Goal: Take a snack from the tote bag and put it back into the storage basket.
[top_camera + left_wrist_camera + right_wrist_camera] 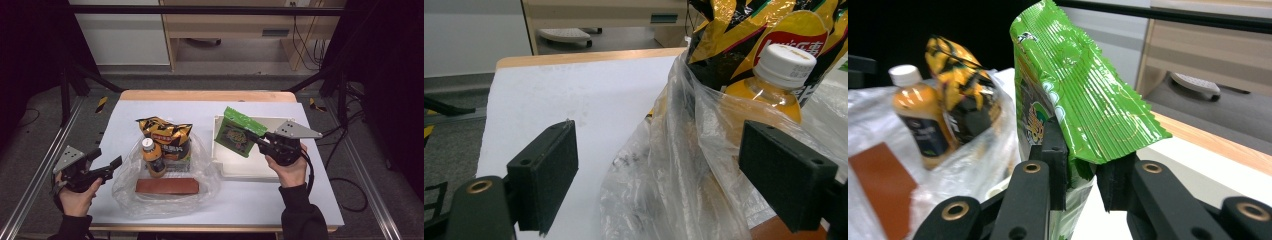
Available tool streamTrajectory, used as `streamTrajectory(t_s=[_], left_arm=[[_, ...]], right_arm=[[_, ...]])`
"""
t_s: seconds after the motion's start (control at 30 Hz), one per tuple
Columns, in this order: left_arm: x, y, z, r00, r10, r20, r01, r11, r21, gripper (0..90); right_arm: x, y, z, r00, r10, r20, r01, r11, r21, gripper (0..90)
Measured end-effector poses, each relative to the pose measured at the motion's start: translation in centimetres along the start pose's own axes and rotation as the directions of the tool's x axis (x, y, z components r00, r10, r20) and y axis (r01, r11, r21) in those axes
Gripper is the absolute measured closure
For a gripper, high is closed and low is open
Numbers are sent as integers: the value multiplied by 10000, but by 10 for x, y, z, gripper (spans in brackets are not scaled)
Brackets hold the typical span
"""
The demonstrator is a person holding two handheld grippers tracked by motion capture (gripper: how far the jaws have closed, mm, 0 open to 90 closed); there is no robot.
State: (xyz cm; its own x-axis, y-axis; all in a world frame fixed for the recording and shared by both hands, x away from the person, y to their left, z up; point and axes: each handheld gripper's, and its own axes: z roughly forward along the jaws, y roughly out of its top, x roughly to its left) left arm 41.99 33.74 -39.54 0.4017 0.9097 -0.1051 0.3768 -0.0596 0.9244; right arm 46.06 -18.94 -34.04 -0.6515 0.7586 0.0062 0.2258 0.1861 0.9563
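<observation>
Clenched on the green snack packet [235, 133], the right tool [260, 139], pinching it near one crimped end so the rest hangs free and can be carried without crushing the contents. Held in the air over the near-left corner of the white tray [250, 167], tilted, clear of the tray floor; in the right gripper view the same packet [1073, 100] standing up between the pads, gripped low so the flat foil does not slip. Probably on its way toward the clear plastic bag [165, 197] at the middle of the desk [300, 200], judging by the packet's lean that way.

Already inside the bag: a yellow-and-black chip bag [165, 135] propped upright at the back, an orange drink bottle [152, 157] standing just in front of it, a brown flat box [167, 186] lying near the bag's front.

Released, the left tool [107, 167], pads standing wide apart just beside the bag's left edge; in the left gripper view the crumpled plastic [684, 165] between them but not pressed. Likely waiting there to catch the rim and hold the mouth wide for the incoming packet.
</observation>
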Motion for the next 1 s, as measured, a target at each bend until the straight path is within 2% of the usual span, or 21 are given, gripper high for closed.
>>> streamTrajectory(t_s=[0.33,0.6,0.8,1.0], left_arm=[[2,0,0,10000,0,0,0,10000,-50,153],[2,-1,1,10000,45,-13,-45,10000,1,153],[3,-2,2,10000,31,-12,-31,10000,9,153],[2,-2,3,10000,58,1,-58,10000,54,153]], right_arm=[[-18,-6,17,9980,78,620,-102,9992,387,765],[-28,-18,41,9948,-4,1014,-88,9959,903,763],[-33,-25,58,9942,38,1074,-166,9929,1181,760],[-33,-30,73,9938,58,1106,-209,9905,1358,759]])
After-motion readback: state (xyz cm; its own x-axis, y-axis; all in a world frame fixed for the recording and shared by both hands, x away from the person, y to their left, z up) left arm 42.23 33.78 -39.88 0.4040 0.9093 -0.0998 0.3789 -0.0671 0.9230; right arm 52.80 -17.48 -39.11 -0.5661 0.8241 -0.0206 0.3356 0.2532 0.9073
